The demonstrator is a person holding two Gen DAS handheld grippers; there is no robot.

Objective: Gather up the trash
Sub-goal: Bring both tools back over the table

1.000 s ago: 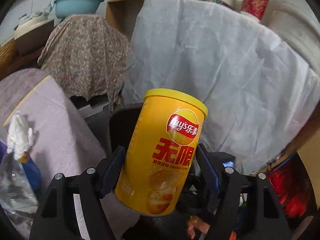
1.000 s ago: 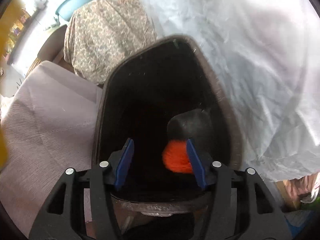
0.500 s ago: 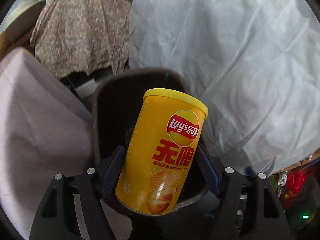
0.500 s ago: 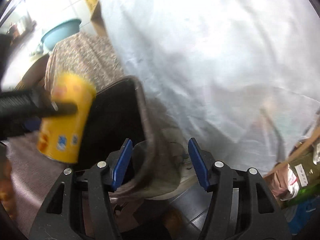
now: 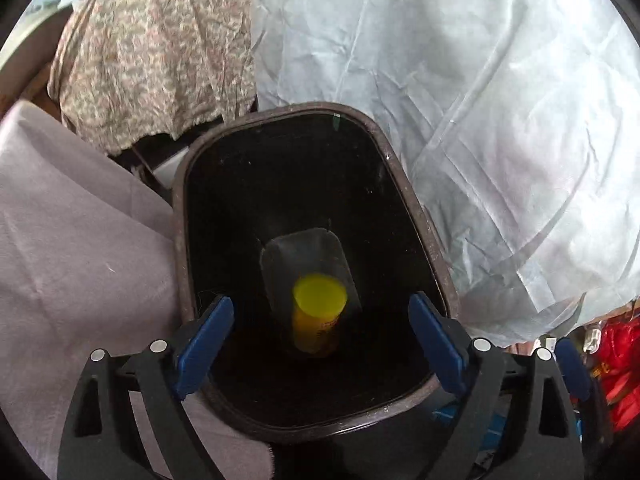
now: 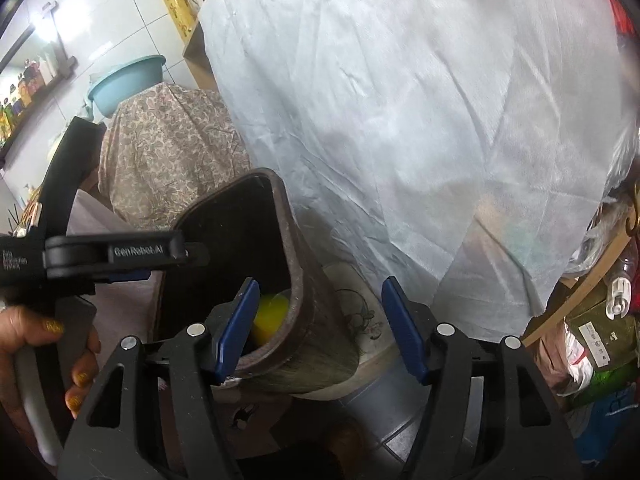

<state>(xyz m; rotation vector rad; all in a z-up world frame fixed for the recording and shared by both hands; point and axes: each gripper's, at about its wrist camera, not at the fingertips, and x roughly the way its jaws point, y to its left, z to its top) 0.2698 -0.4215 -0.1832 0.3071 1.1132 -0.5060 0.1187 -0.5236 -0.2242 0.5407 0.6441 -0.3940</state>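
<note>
Left wrist: yellow can [image 5: 318, 312] deep in bin [image 5: 428, 240], far below spread jaws.

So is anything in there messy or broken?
Nothing looks broken or spilled. The yellow chip can stands at the bottom of the dark trash bin, lid up. The left claw hangs open above it, and the right claw is open beside the bin's rim.

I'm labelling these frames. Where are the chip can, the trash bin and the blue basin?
chip can [image 5: 319, 293], left wrist view, yellow lid.
trash bin [image 5: 416, 216], left wrist view, right rim.
blue basin [image 6: 120, 82], right wrist view, outer wall.
</note>
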